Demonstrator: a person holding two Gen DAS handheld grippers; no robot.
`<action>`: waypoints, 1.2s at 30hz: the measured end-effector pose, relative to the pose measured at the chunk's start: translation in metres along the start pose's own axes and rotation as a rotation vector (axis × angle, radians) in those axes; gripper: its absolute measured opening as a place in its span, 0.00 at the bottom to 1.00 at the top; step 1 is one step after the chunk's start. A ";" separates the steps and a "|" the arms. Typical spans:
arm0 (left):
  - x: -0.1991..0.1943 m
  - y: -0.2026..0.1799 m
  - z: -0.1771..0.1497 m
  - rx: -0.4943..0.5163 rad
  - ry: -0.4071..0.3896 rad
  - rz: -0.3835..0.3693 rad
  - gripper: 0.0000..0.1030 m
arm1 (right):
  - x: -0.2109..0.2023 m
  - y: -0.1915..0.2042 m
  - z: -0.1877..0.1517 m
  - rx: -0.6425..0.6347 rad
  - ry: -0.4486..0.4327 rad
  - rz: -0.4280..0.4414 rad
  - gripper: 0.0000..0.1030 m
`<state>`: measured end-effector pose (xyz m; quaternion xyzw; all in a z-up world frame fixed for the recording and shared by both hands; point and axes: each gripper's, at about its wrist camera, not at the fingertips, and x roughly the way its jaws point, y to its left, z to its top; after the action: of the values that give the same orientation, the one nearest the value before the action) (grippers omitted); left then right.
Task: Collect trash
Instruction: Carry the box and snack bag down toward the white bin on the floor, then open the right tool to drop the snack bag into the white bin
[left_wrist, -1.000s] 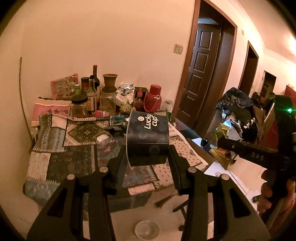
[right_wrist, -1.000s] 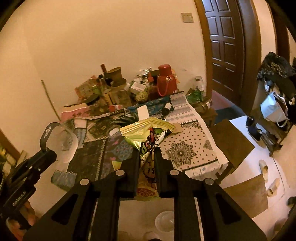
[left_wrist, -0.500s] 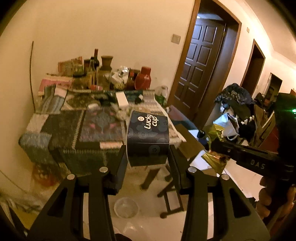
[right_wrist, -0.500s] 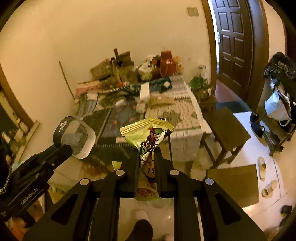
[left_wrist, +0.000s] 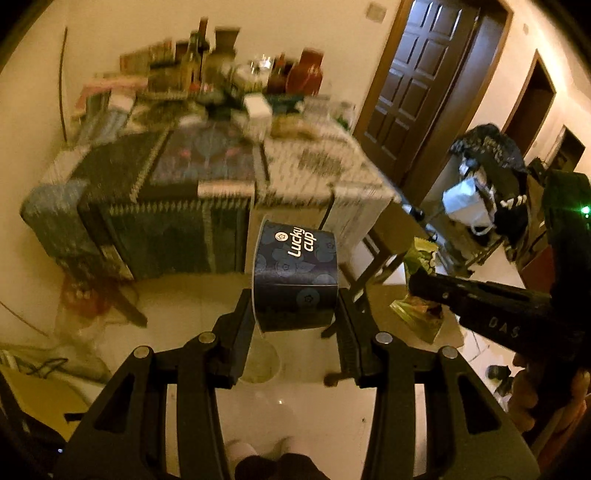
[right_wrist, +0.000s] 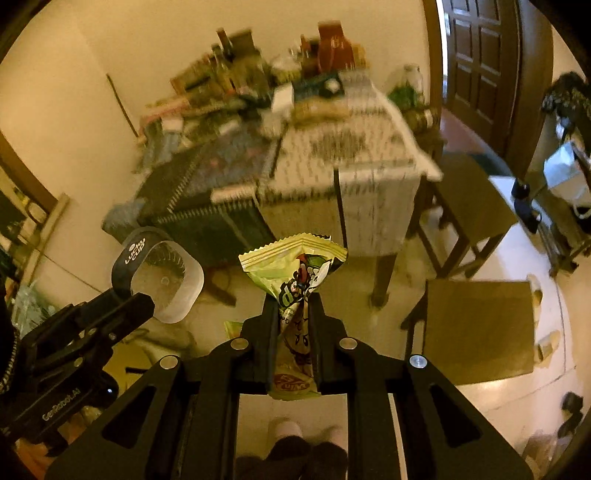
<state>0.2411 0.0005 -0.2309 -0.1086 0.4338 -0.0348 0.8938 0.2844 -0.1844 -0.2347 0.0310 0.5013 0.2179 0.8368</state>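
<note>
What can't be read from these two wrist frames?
- Items on the cluttered table: motion-blurred in both views, labels unreadable.
- Snack wrapper: middle hidden by the right gripper fingers.
- Lucky cup: base hidden between the left gripper fingers.
- No trash bin identifiable in either view.

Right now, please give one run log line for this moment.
left gripper: shut on cup | right gripper: shut on wrapper | both above floor, off table
</note>
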 end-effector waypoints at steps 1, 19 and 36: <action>0.013 0.006 -0.005 -0.005 0.016 -0.001 0.41 | 0.016 -0.002 -0.005 0.008 0.022 -0.002 0.14; 0.260 0.126 -0.134 -0.082 0.238 0.000 0.41 | 0.299 -0.066 -0.114 0.127 0.260 -0.071 0.14; 0.385 0.167 -0.186 -0.098 0.333 0.018 0.41 | 0.426 -0.085 -0.146 0.142 0.372 0.038 0.50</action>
<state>0.3295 0.0724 -0.6758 -0.1410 0.5781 -0.0230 0.8033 0.3599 -0.1167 -0.6818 0.0588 0.6607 0.1999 0.7212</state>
